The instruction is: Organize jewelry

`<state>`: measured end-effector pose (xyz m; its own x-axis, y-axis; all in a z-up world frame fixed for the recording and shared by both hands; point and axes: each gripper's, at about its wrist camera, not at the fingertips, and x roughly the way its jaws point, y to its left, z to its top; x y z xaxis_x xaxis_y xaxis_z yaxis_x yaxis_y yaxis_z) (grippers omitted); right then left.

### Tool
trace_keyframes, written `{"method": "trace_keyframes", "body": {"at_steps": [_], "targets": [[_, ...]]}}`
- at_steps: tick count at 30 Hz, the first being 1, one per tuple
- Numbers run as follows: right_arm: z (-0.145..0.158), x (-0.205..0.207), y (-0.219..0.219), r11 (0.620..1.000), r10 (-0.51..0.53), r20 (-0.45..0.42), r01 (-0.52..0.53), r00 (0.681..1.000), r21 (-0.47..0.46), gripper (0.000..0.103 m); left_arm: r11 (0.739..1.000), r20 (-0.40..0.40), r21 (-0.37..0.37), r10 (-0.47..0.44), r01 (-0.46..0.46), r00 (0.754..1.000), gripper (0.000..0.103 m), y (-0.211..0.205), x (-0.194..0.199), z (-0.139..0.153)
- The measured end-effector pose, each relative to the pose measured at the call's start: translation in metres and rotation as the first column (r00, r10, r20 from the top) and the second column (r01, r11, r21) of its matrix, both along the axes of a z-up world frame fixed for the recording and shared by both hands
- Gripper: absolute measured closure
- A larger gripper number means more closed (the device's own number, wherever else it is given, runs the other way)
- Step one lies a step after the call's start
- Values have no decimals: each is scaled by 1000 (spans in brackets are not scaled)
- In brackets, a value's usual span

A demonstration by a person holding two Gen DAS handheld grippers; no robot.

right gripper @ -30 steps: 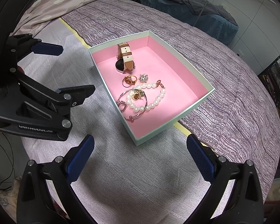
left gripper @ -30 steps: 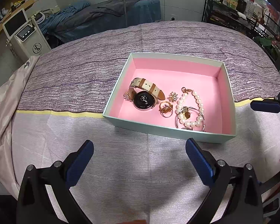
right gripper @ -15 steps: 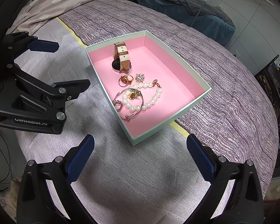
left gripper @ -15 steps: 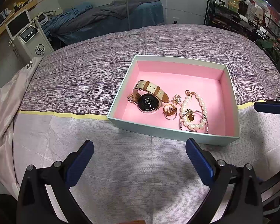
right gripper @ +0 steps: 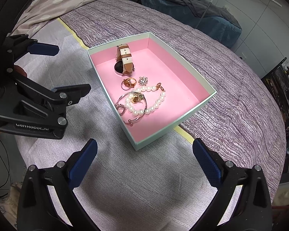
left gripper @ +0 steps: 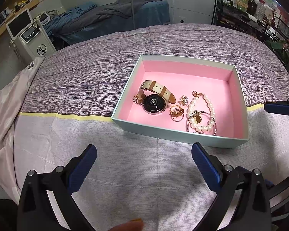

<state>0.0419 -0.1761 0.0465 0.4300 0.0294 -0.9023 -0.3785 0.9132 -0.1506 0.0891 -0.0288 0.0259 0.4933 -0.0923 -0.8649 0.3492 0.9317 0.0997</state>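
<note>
A: Where is the jewelry?

B: In the pink box (left gripper: 239,104) on the bed (left gripper: 98,77). The watch (left gripper: 154,101), rings and pearl bracelet (right gripper: 150,104) lie close together.

A: Hard to grab?

B: They look small, light and slippery. I'd take the watch by its soft strap. The pearls lie tangled with a bangle (right gripper: 133,105), and the box walls get in the way.

A: And the tools?

B: The left tool (left gripper: 144,157) and right tool (right gripper: 144,154) are both spread wide, holding nothing.
</note>
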Motion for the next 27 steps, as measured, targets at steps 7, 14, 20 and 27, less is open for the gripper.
{"method": "trace_keyframes", "body": {"at_steps": [7, 14, 20, 27], "targets": [[-1, 0, 1, 1000, 1, -1, -1, 1000, -1, 5, 1000, -1, 1, 0, 0, 1000, 6, 1, 0, -1], [-2, 0, 1, 1000, 0, -2, 0, 1000, 0, 5, 1000, -3, -2, 0, 0, 1000, 6, 0, 0, -2], [-3, 0, 2, 1000, 2, -1, -2, 1000, 1, 5, 1000, -3, -2, 1, -1, 1000, 6, 0, 0, -2], [-3, 0, 2, 1000, 1, -1, -1, 1000, 1, 5, 1000, -3, -1, 0, 0, 1000, 6, 0, 0, -2]]}}
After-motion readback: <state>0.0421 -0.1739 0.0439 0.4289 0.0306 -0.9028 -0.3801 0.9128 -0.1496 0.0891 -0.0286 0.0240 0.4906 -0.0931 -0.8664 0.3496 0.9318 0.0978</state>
